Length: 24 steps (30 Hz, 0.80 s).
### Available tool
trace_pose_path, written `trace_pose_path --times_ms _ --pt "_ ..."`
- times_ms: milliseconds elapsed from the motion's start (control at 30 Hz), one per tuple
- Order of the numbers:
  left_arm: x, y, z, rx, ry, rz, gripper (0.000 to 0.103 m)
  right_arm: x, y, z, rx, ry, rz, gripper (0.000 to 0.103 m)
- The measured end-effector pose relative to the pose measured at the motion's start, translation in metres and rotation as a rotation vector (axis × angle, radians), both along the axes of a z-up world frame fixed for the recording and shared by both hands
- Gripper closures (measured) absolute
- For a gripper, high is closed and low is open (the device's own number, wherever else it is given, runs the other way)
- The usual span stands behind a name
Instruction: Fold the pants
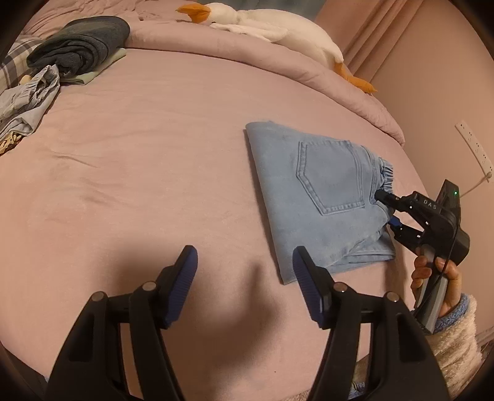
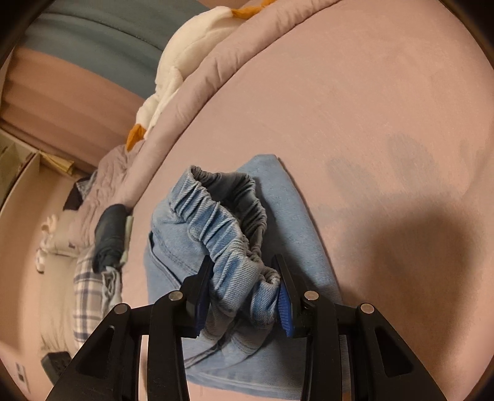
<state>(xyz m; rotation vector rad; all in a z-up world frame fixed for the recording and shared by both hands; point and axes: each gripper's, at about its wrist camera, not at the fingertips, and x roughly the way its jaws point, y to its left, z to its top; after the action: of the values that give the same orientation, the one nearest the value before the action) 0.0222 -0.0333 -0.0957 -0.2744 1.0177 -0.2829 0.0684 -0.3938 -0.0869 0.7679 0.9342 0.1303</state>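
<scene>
Light blue denim pants (image 1: 318, 197) lie folded into a compact stack on the pink bed sheet (image 1: 154, 154), back pocket up. My right gripper (image 1: 384, 212) is at their right end, shut on the bunched elastic waistband (image 2: 234, 246), which fills the gap between its blue pads. A hand in a fluffy sleeve (image 1: 444, 277) holds that gripper. In the left wrist view my left gripper (image 1: 244, 262) hovers open over the sheet at the stack's near left corner, nothing between its fingers. Its right finger (image 1: 305, 277) overlaps the corner of the denim.
A heap of dark and plaid clothes (image 1: 77, 52) lies at the bed's far left. A white plush goose (image 1: 271, 27) rests on the rolled pink duvet (image 1: 231, 61) along the far edge. A wall and a power strip (image 1: 475, 148) are on the right.
</scene>
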Motion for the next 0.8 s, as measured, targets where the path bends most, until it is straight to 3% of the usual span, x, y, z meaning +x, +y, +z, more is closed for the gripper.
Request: trace_pose_path --times_ms 300,500,567,667,700,800 --pt "0.000 -0.001 -0.001 0.019 -0.011 -0.005 0.037 -0.006 -0.002 0.008 -0.036 0.020 -0.006 0.053" --pt "0.002 -0.006 -0.002 0.024 -0.012 -0.015 0.037 -0.012 0.012 0.035 -0.285 -0.025 -0.034 0.049" --pt "0.003 -0.007 -0.002 0.027 -0.014 -0.019 0.037 -0.016 0.017 0.050 -0.397 -0.073 -0.048 0.049" --pt "0.005 -0.010 -0.002 0.026 -0.014 -0.025 0.037 -0.021 0.030 0.064 -0.459 -0.169 0.022 0.049" --pt "0.005 -0.011 -0.002 0.026 -0.014 -0.026 0.037 -0.023 0.036 0.066 -0.460 -0.200 0.068 0.050" --pt "0.007 -0.013 -0.003 0.030 -0.015 -0.035 0.037 -0.028 0.058 0.065 -0.508 -0.252 0.195 0.070"
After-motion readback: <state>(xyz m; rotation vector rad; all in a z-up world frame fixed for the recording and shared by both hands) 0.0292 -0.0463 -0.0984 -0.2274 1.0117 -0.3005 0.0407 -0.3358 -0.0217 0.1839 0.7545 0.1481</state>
